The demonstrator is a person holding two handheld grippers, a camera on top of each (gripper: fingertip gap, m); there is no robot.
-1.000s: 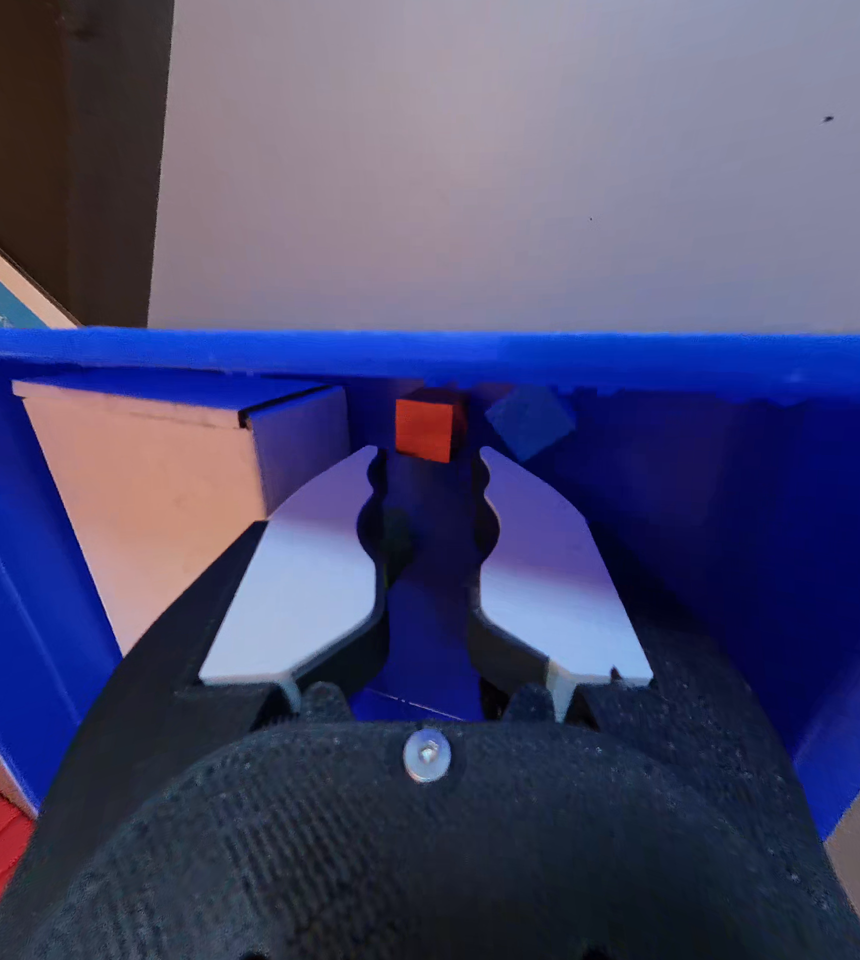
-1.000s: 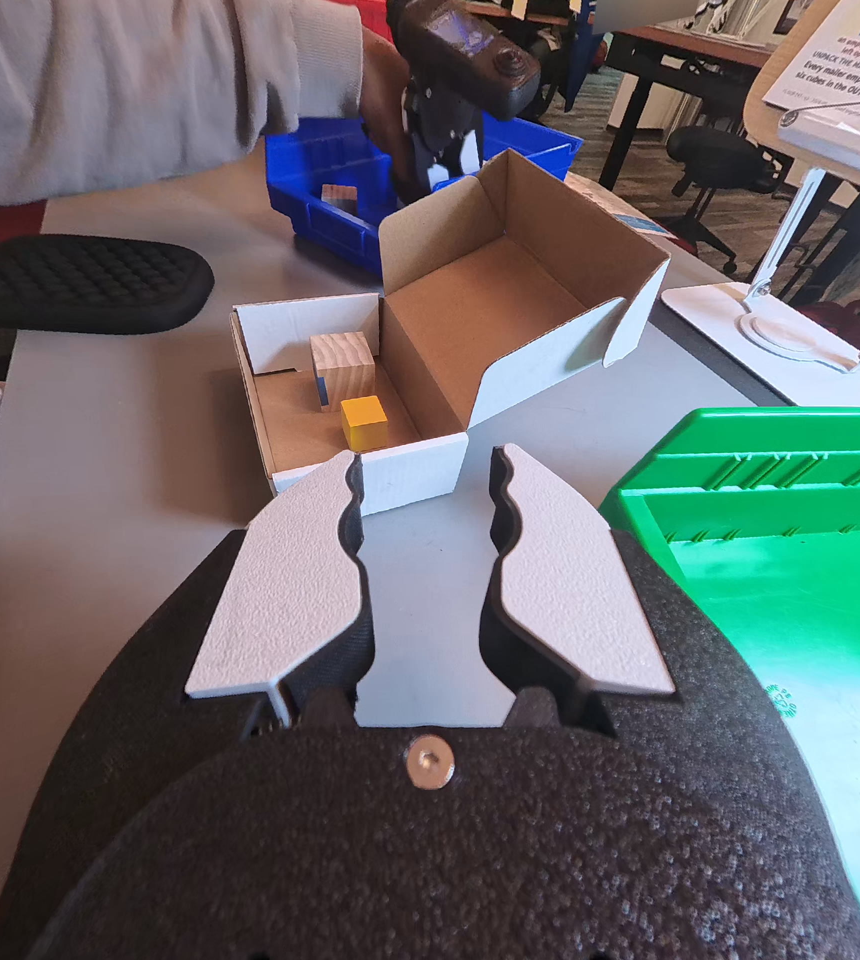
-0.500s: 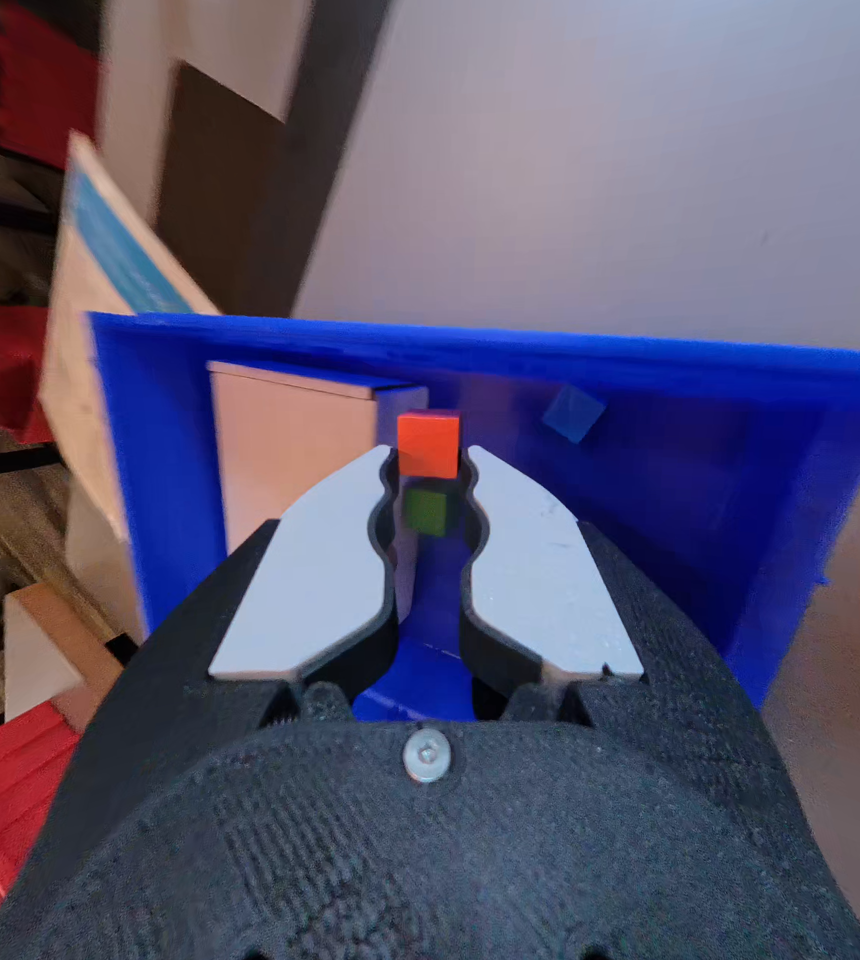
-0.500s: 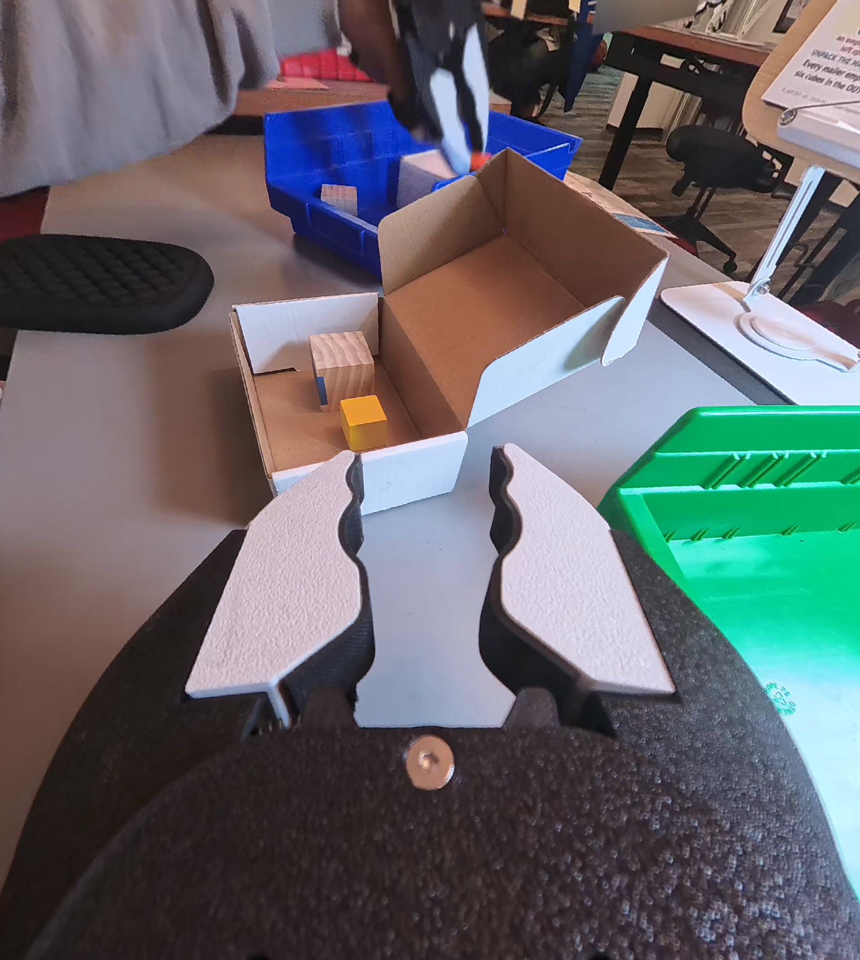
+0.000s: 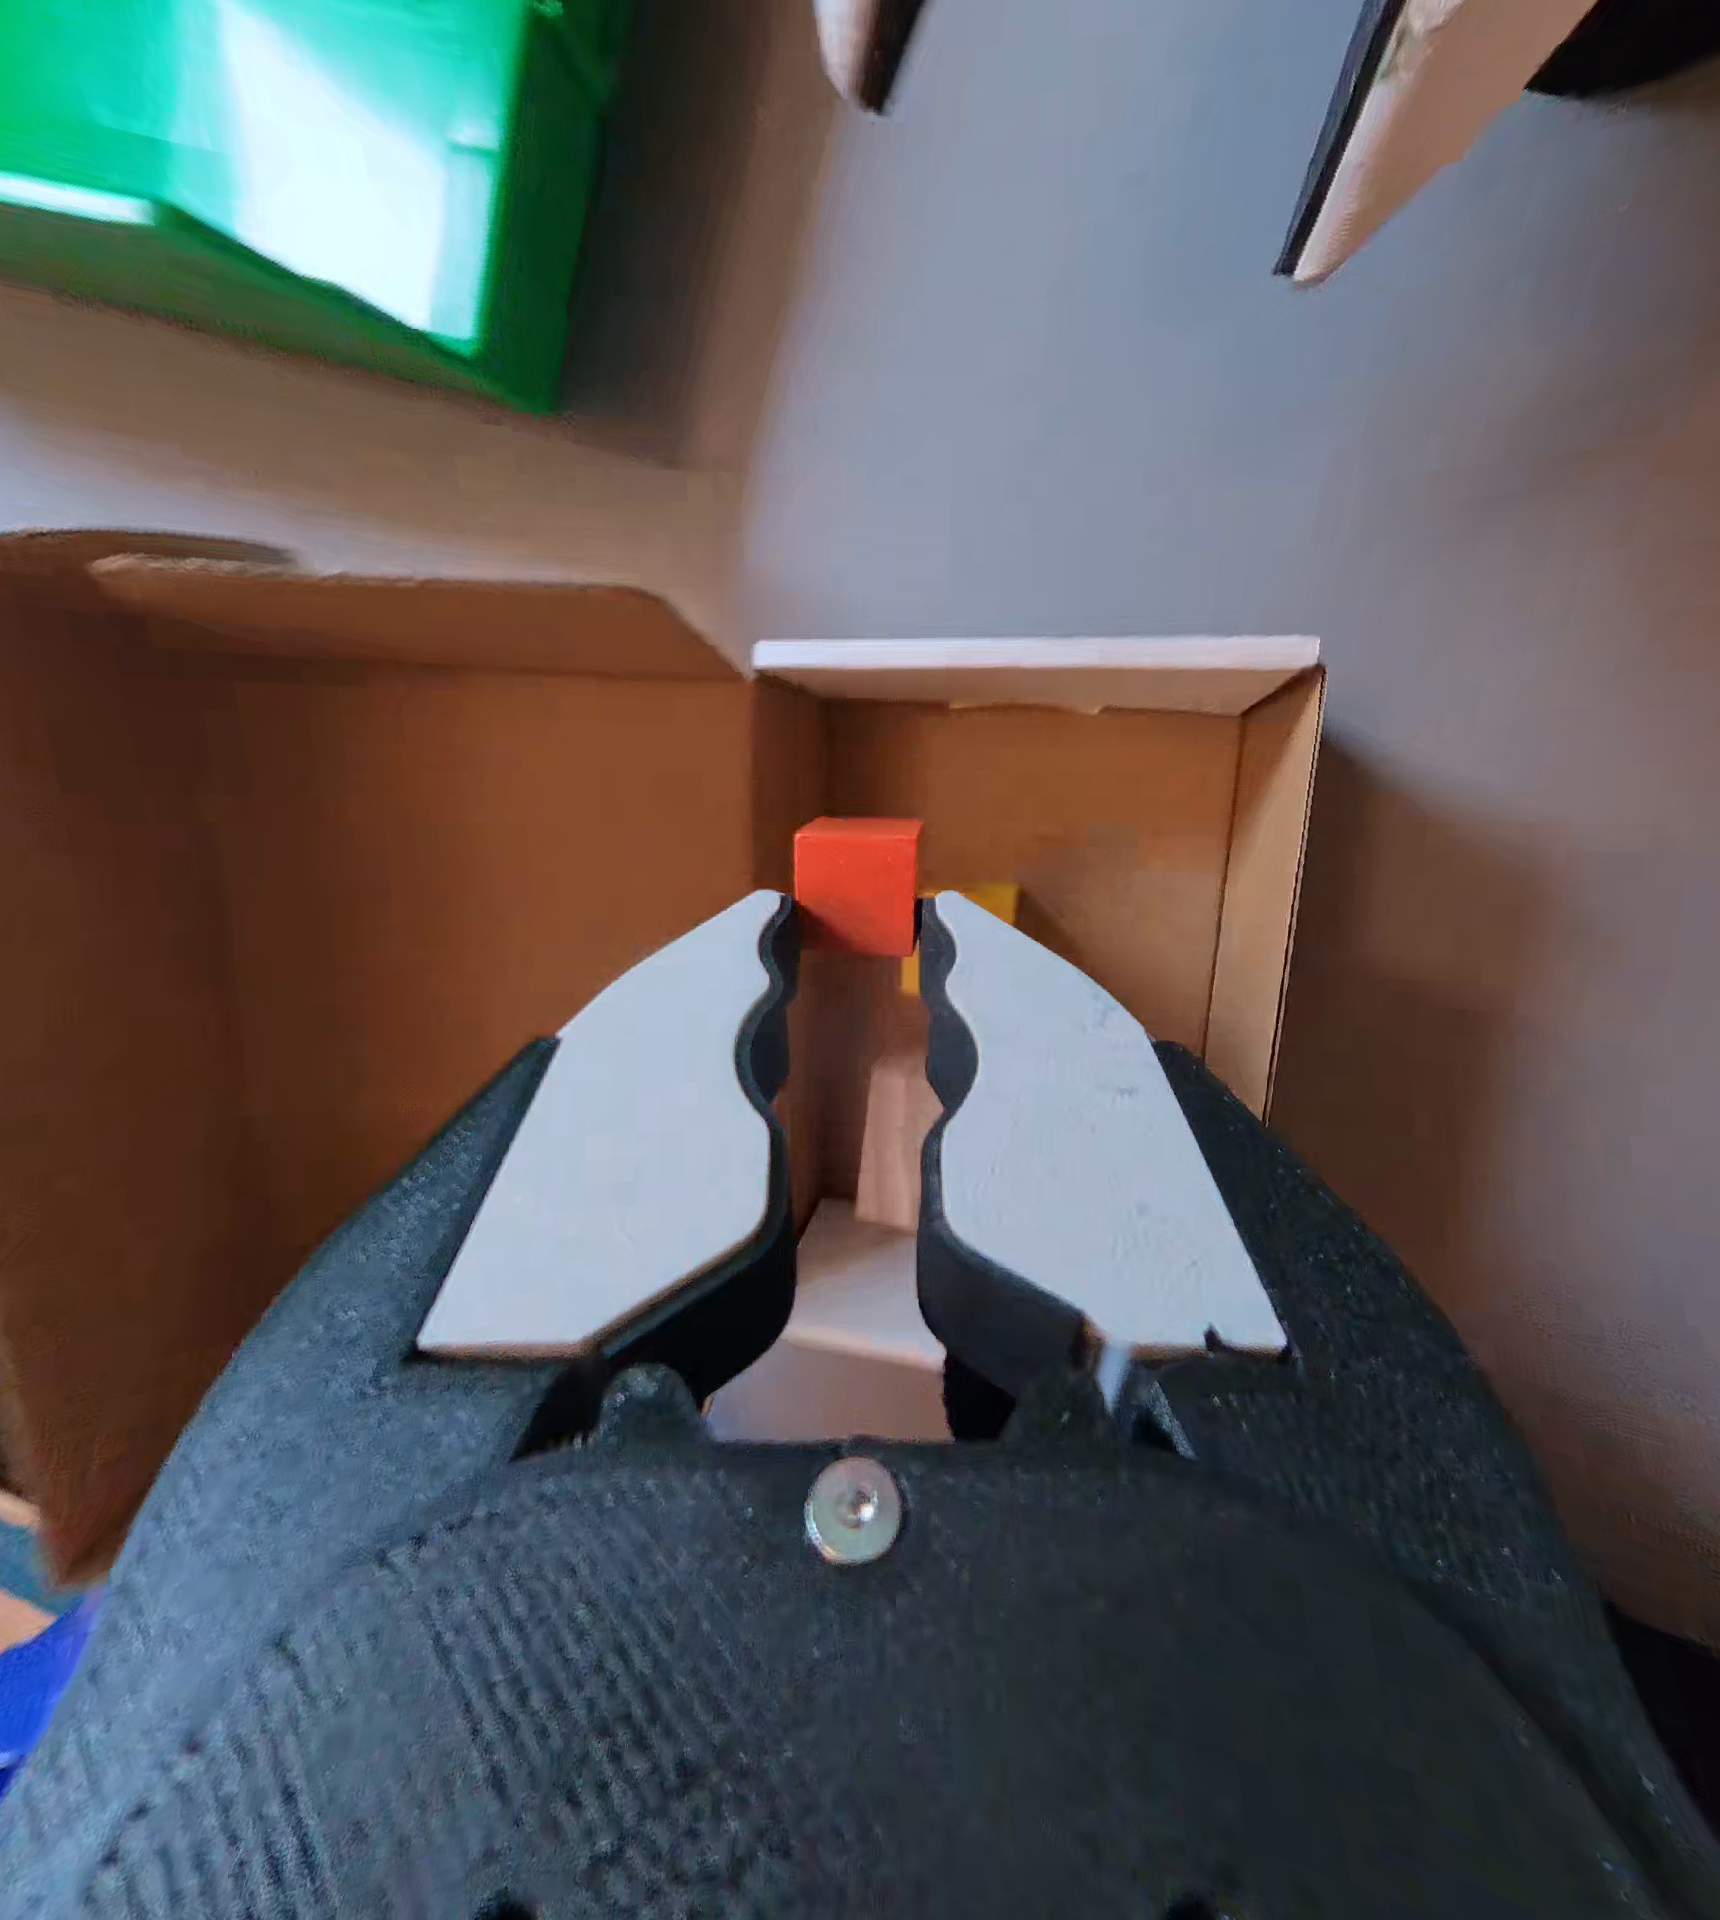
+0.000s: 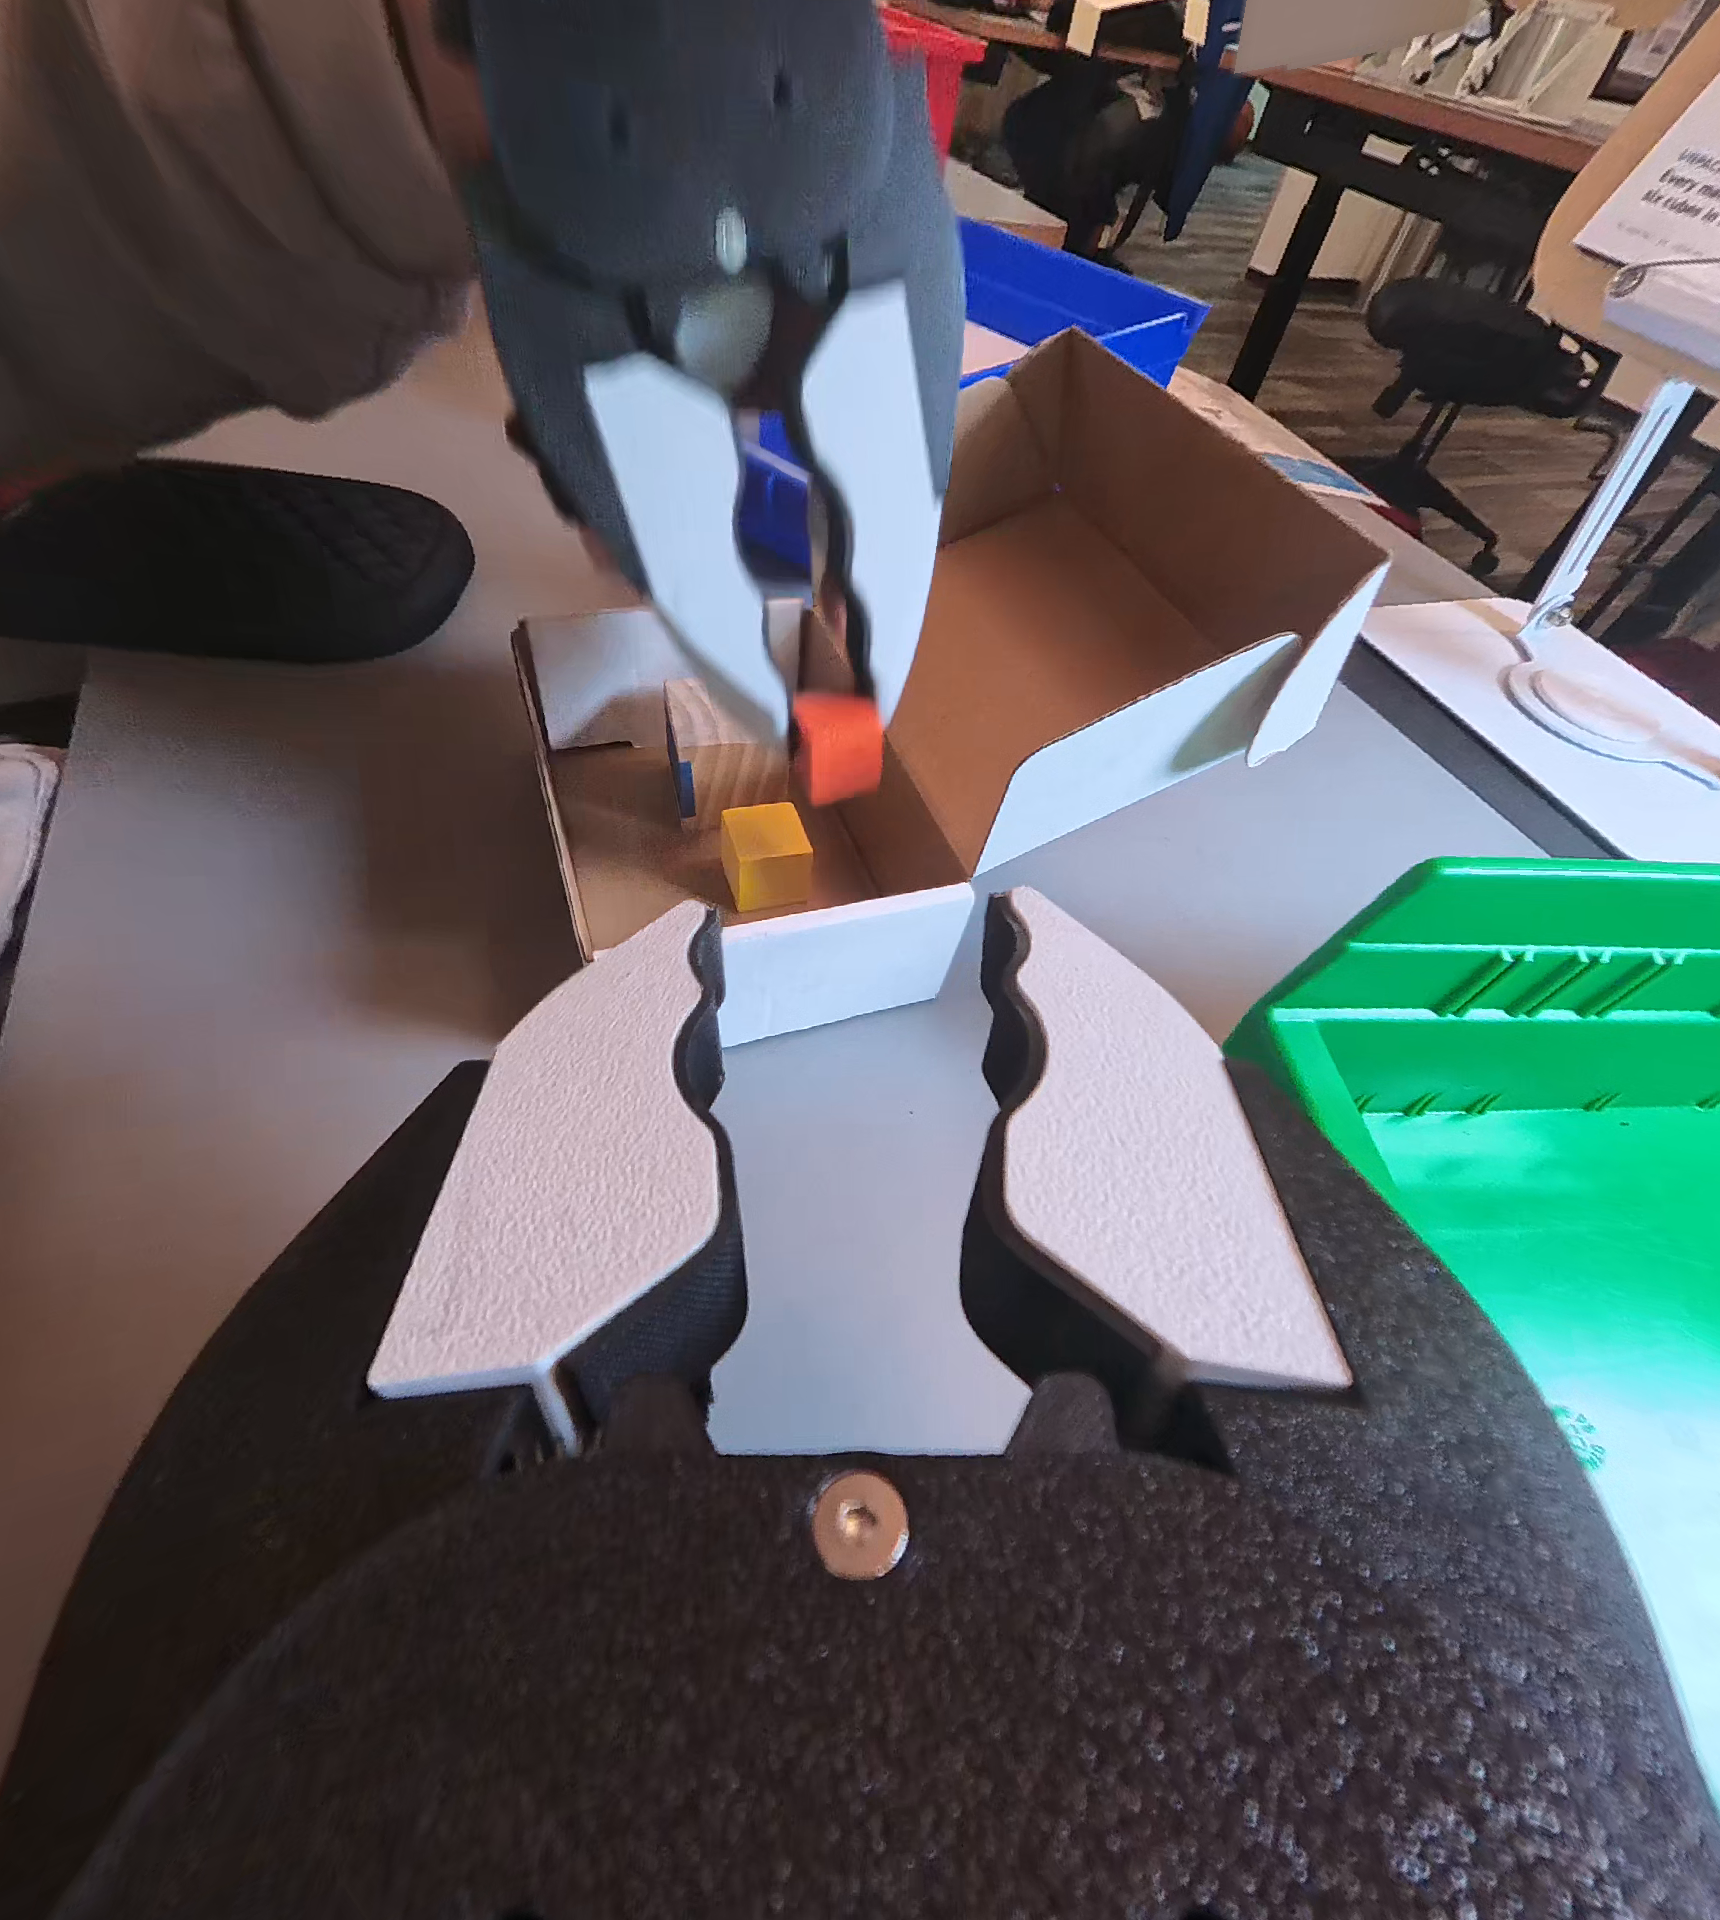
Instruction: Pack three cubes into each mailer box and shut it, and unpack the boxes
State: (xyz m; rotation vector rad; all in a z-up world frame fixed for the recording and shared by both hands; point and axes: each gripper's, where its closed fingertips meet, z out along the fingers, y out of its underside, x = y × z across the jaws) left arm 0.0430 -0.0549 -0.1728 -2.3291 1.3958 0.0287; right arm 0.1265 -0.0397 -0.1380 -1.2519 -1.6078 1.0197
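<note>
My left gripper [image 5: 856, 914] is shut on an orange cube [image 5: 856, 883] and holds it above the open mailer box [image 5: 1261, 883]. The right wrist view shows it coming down from above [image 6: 835, 717] with the orange cube [image 6: 838, 750] over the box's tray. In the mailer box [image 6: 835, 961] lie a yellow cube [image 6: 764, 857] and a larger wooden cube [image 6: 721, 758] with a blue side. Its lid [image 6: 1147, 551] stands open to the right. My right gripper [image 6: 851, 925] is open and empty, just in front of the box's near wall.
A green bin [image 6: 1562, 1039] stands at the right, also in the left wrist view [image 5: 264, 187]. A blue bin [image 6: 1074, 291] is behind the box. A black pad [image 6: 212, 561] lies at the left, a person's sleeve [image 6: 160, 208] above it. A white stand [image 6: 1604, 686] is far right. There is about 10 centimeters between the tips of the two grippers.
My left gripper closed on the orange cube in the blue bin, lifted it out and carried it over the open mailer box. My right gripper has not moved.
</note>
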